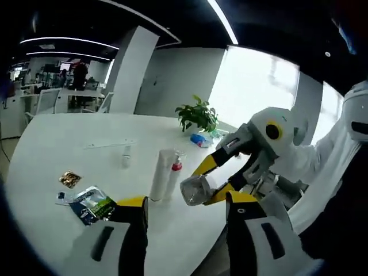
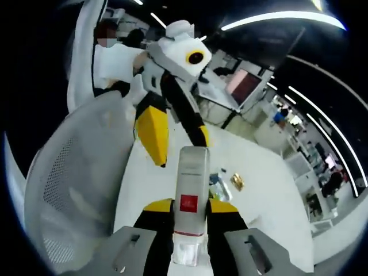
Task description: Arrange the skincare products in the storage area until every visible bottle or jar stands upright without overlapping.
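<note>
1. the clear plastic bottle with a red label and silver cap point(image 2: 189, 213) lies clamped between the yellow-tipped jaws of our right gripper point(image 2: 190, 208); in the left gripper view the same bottle point(image 1: 194, 190) hangs in the air at the near edge of the round white table point(image 1: 46, 149), cap end toward that camera.
2. we judge this bottle light, rigid and smooth-walled, hence apt to slip or swivel; the grip sits across the labelled body, which looks a sound place to hold it.
3. the right gripper point(image 1: 214, 179) is closed to the width of the bottle, both pads touching its sides.
4. our left gripper point(image 1: 187, 214) stands wide apart and holds nothing, its jaws raised over the table edge.
5. a tall white tube point(image 1: 160, 175) and a slim bottle with a red band point(image 1: 174, 175) stand upright, just beside each other, mid-table; a small clear bottle point(image 1: 126, 156) stands behind them.
6. a dark blue-green sachet point(image 1: 92, 204) and a small gold packet point(image 1: 69, 179) lie flat to their left.
7. a green potted plant point(image 1: 198, 115) sits at the far edge.
</note>
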Tool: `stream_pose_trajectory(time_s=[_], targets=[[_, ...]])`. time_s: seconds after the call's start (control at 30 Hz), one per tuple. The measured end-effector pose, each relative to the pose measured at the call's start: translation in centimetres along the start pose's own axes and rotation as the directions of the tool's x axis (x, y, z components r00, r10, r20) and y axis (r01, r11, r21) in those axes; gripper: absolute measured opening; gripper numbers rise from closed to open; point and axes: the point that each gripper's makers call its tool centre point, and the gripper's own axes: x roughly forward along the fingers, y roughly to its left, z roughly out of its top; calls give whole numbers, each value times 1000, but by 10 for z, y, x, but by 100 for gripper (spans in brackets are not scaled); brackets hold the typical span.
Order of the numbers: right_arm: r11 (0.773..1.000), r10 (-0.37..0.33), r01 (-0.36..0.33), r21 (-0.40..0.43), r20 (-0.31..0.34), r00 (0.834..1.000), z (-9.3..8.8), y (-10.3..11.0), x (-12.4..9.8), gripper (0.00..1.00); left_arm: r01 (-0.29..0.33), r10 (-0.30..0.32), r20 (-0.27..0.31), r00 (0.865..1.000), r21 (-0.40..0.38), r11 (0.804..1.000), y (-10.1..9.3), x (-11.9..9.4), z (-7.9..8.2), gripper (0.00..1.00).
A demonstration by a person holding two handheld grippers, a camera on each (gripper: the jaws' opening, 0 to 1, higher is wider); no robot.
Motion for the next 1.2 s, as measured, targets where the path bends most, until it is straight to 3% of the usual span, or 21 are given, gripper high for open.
stream_pose_trajectory(time_s=[0.43, 0.5, 0.57, 0.93, 1.2], targets=[[991, -22, 25, -135, 27, 999, 20, 15, 5, 13, 59, -59, -20, 998, -11, 998, -15, 9, -6, 25], [986, -26, 29, -162, 21, 999, 22, 16, 5, 13, 60, -61, -31, 998, -24, 998, -16, 10, -9, 27], [967, -39, 43, -250, 19, 999, 25, 16, 5, 13, 53, -54, -52, 997, -24, 998, -15, 11, -14, 28], [948, -38, 37, -317, 4, 999, 16, 17, 7, 13, 54, -61, -98, 993, -73, 996, -13, 18, -22, 29], [938, -38, 32, -346, -9, 999, 13, 17, 9, 13, 49, -61, -113, 992, -102, 994, -13, 24, -27, 25]])
